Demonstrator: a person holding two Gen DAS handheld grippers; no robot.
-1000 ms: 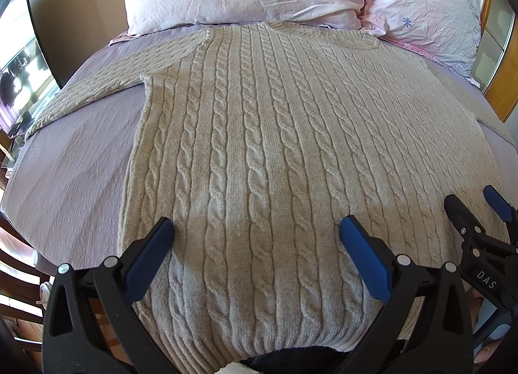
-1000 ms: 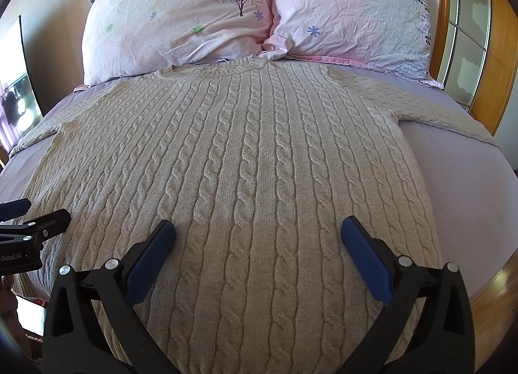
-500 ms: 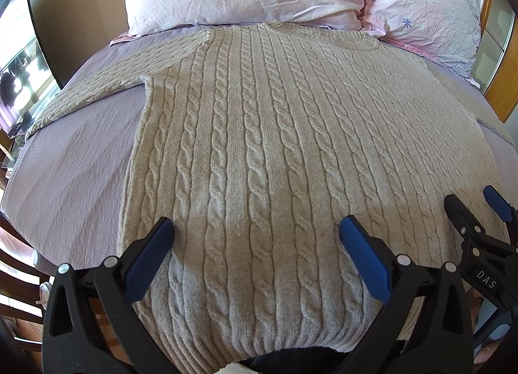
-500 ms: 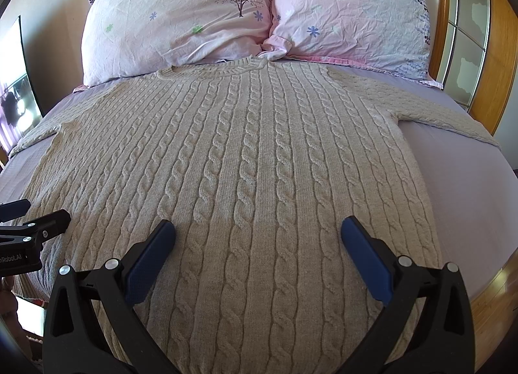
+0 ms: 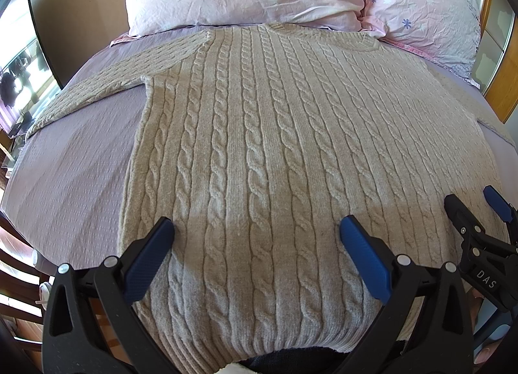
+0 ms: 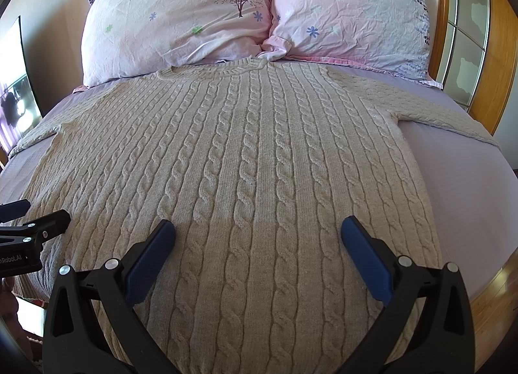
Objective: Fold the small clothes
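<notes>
While sweater (image 5: 259, 147) lies flat on bed (image 5: 71, 180), L gripper (image 5: 255, 244) & R gripper (image 6: 257, 244) fingers apart; L view shows hem, R view both pillows (image 6: 181, 18).

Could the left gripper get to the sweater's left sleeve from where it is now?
Probably yes. The left gripper hangs open over the sweater near its hem, and the left sleeve lies flat and uncovered on the purple sheet. Nothing stands between them; whether the arm stretches that far is unclear.
</notes>
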